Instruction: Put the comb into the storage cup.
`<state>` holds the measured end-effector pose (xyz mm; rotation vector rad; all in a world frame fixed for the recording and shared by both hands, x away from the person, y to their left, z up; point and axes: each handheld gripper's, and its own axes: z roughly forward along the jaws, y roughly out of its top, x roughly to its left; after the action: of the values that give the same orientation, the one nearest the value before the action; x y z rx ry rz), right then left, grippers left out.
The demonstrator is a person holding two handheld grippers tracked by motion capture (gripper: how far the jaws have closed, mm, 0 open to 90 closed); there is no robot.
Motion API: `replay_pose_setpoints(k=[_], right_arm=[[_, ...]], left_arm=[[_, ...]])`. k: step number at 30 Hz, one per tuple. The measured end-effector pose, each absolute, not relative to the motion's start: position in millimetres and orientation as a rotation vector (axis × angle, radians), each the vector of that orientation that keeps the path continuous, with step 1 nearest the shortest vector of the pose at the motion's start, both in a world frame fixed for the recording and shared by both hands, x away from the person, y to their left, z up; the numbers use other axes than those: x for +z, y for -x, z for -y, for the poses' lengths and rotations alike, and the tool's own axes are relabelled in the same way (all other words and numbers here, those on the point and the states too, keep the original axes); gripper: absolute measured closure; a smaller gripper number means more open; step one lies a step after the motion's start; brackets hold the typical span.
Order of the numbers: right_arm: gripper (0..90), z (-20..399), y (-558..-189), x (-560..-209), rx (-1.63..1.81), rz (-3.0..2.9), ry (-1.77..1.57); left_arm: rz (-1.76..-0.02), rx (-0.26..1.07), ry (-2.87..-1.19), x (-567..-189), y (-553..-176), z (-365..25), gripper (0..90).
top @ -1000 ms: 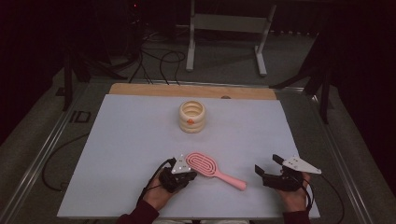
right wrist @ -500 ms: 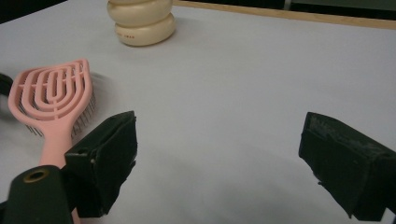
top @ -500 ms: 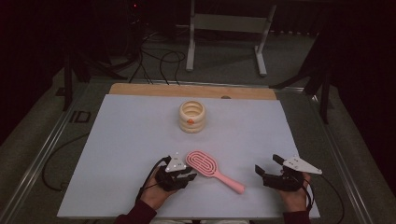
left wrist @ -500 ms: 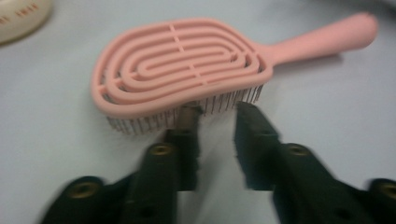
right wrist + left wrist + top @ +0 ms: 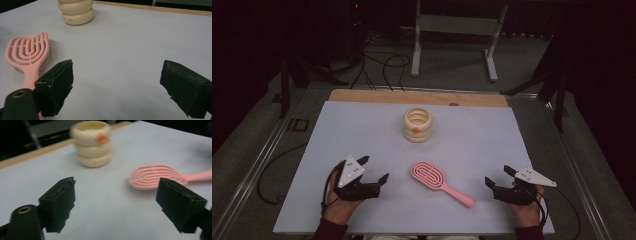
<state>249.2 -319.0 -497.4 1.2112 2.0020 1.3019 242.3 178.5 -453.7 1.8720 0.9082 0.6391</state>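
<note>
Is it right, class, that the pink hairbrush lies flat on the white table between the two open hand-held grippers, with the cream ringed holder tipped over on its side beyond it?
Not quite. The cream ringed holder stands upright, as the high view shows. The rest holds: the pink hairbrush lies flat on the white table between the open left hand-held gripper and right hand-held gripper.

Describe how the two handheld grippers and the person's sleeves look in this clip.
Both are black. The left gripper and right gripper each carry a pale grey three-cornered plate on top, the left one with small dark marks. The jaws are blocky black pads with rough edges; a brass-coloured hole sits by one jaw's base. Black cables trail behind each hand. The sleeves are dark maroon.
</note>
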Motion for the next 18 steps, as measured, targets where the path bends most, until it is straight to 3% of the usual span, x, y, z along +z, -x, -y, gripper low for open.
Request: replay_pose_setpoints(k=[7, 11, 18], right_arm=[[11.5, 317, -249, -498, 1.3, -2.003, -1.206], [11.3, 318, -249, -497, 1.302, -1.998, -1.204], [11.3, 319, -249, -497, 1.307, -1.999, -1.199]], left_arm=[[-1.01, 0.687, -1.785, -453, -236, -226, 1.4], [-1.07, 0.762, -1.728, -455, -232, -244, 0.0], [-1.12, 0.756, -1.716, -464, -230, -261, 0.0]])
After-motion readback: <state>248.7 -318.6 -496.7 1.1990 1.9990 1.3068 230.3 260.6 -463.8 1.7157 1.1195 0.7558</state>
